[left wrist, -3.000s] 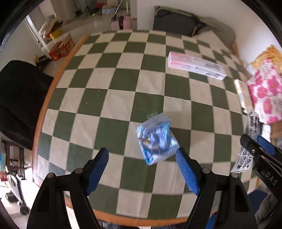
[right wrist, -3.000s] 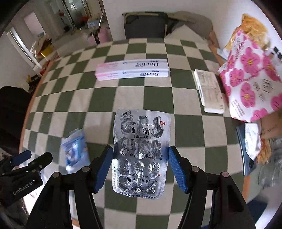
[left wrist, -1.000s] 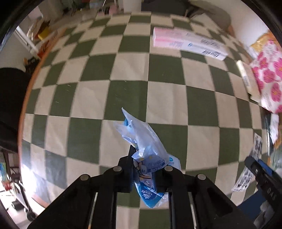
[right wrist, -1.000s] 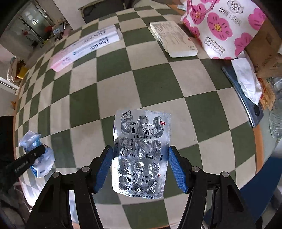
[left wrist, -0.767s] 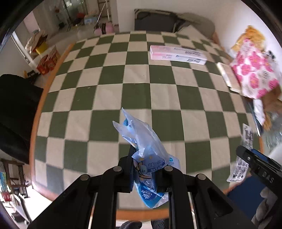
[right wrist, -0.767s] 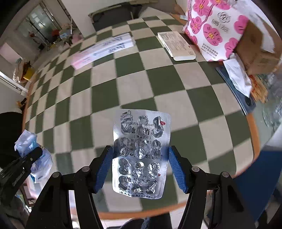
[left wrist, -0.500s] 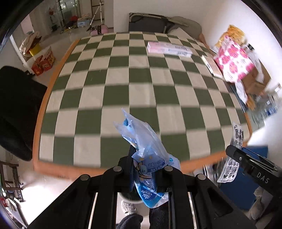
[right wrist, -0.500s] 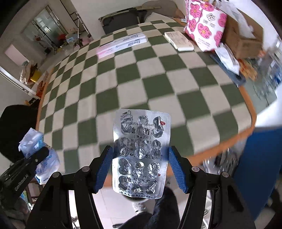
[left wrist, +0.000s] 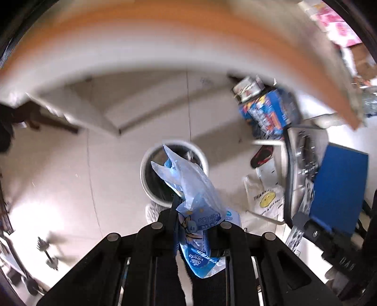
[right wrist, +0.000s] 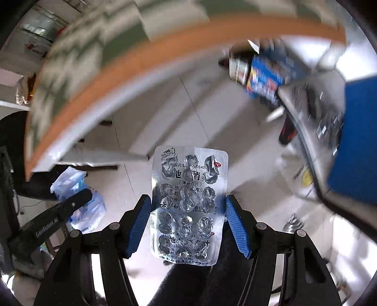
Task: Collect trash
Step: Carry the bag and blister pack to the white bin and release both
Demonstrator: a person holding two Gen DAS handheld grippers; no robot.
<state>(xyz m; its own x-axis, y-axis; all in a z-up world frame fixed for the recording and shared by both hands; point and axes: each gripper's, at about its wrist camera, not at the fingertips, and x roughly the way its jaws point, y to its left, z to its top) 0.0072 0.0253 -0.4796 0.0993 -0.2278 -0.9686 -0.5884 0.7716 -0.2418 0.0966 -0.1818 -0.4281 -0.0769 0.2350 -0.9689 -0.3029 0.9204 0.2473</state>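
Between the closed jaws of the left gripper [left wrist: 192, 226] a crumpled blue tissue wrapper [left wrist: 193, 202] is being pinched; its loose end is sticking up and forward past the fingertips, and its printed end is hanging down behind them. Straight ahead of these jaws, past the wrapper's tip, a round white trash bin [left wrist: 173, 174] is standing on the pale floor [left wrist: 70, 179] with its dark opening facing the camera. To the right of the jaws a white bag with a yellow smiley face [left wrist: 265, 200] is lying on the floor, and further right a blue panel [left wrist: 339, 188] is showing. Above everything, the orange table edge [left wrist: 165, 21] is appearing as a blur.

Between the blue pads [right wrist: 139, 226] of the right gripper [right wrist: 189, 223] a silver blister pack [right wrist: 189, 204] is being held by its two long edges, flat toward the camera, with its emptied pockets crushed. The jaws are clamping it on both sides. To the left of these jaws the left gripper is holding the wrapper over the floor. Ahead and to the right, a blue printed box [right wrist: 266, 73] is looking blurred under the table edge.
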